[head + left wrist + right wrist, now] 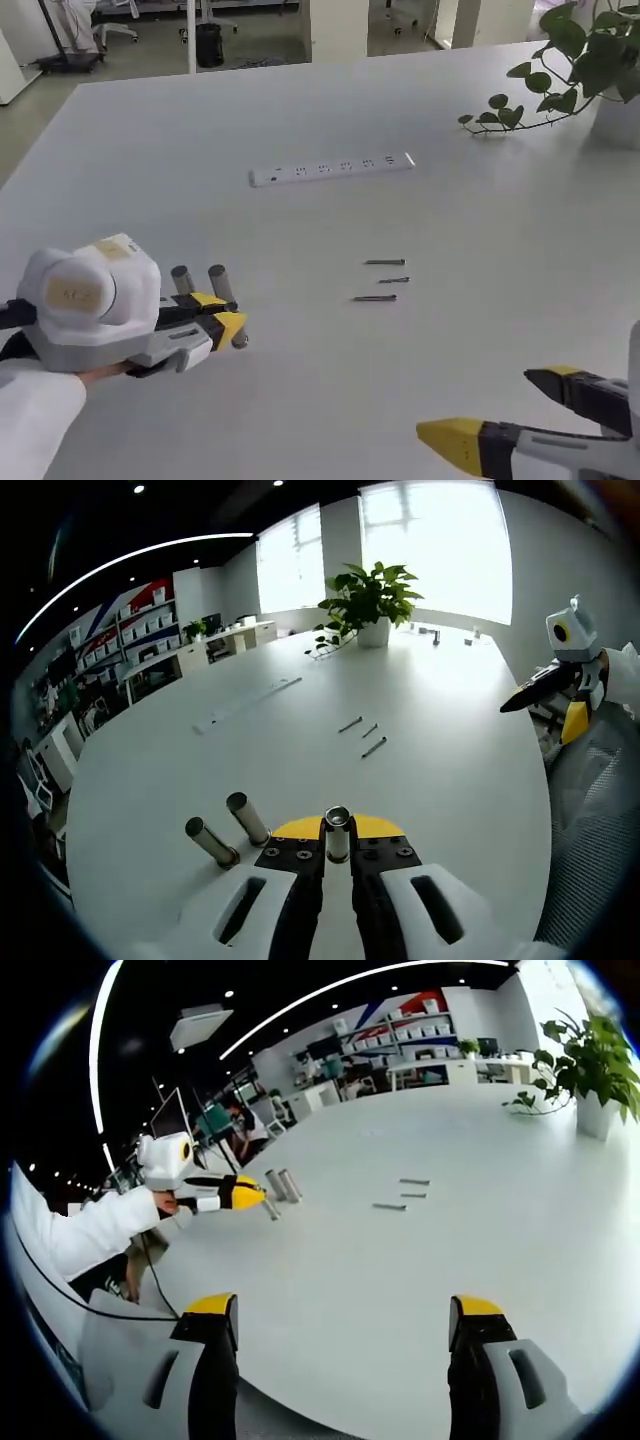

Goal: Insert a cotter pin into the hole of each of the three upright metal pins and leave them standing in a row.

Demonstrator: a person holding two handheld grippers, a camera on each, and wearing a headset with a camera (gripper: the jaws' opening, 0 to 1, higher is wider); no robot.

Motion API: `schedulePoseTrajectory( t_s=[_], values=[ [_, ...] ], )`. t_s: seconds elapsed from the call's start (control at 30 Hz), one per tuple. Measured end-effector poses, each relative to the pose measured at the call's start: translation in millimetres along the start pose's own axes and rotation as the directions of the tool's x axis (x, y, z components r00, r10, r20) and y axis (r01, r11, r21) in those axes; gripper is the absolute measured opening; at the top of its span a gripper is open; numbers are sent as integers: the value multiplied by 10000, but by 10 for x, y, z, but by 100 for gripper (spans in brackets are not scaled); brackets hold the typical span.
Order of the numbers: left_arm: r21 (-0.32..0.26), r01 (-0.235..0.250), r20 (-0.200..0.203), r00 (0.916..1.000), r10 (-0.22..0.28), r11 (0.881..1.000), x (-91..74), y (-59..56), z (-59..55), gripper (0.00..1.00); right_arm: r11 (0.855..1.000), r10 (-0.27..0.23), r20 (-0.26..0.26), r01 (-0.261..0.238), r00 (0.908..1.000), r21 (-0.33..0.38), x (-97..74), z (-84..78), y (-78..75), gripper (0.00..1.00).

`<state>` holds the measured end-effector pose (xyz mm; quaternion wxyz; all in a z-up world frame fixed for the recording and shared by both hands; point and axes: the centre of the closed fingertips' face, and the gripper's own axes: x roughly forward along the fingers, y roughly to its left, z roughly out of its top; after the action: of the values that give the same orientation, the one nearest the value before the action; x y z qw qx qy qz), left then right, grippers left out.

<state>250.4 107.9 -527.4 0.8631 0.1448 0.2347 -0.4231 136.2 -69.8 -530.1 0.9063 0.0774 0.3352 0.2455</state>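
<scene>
Three thin grey cotter pins (pixel 394 280) lie loose mid white table (pixel 480 220), head view. Two short grey cylindrical metal pins (pixel 219 282) upright, just beside left gripper (pixel 232 322). Right gripper (pixel 495 408) lower right, jaws spread, nothing between.
Left gripper view: jaws clenched on third metal pin (pixel 337 832); other two stand just left.
Right gripper view: own jaws wide apart above tabletop; cotter pins well ahead.
</scene>
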Motion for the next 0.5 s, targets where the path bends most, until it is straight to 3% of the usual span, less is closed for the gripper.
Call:
schedulePoseTrajectory(
  t_s=[0.13, 0.27, 0.5],
  values=[
    [385, 229, -139, 9997, -224, 9990, 39, -109, 60, 6, 10000, 33, -7, -33, 10000, 6, 4, 0, 14, 85],
    [392, 573, 129, 9982, -578, 9976, 80, -246, 147, 7, 10000, 77, -28, -77, 10000, -28, 5, -6, 31, 84],
    [641, 1055, -71, 9944, -1053, 9924, 186, -438, 125, 7, 9999, 122, -42, -122, 9999, -27, 7, -12, 31, 84]
  ],
)
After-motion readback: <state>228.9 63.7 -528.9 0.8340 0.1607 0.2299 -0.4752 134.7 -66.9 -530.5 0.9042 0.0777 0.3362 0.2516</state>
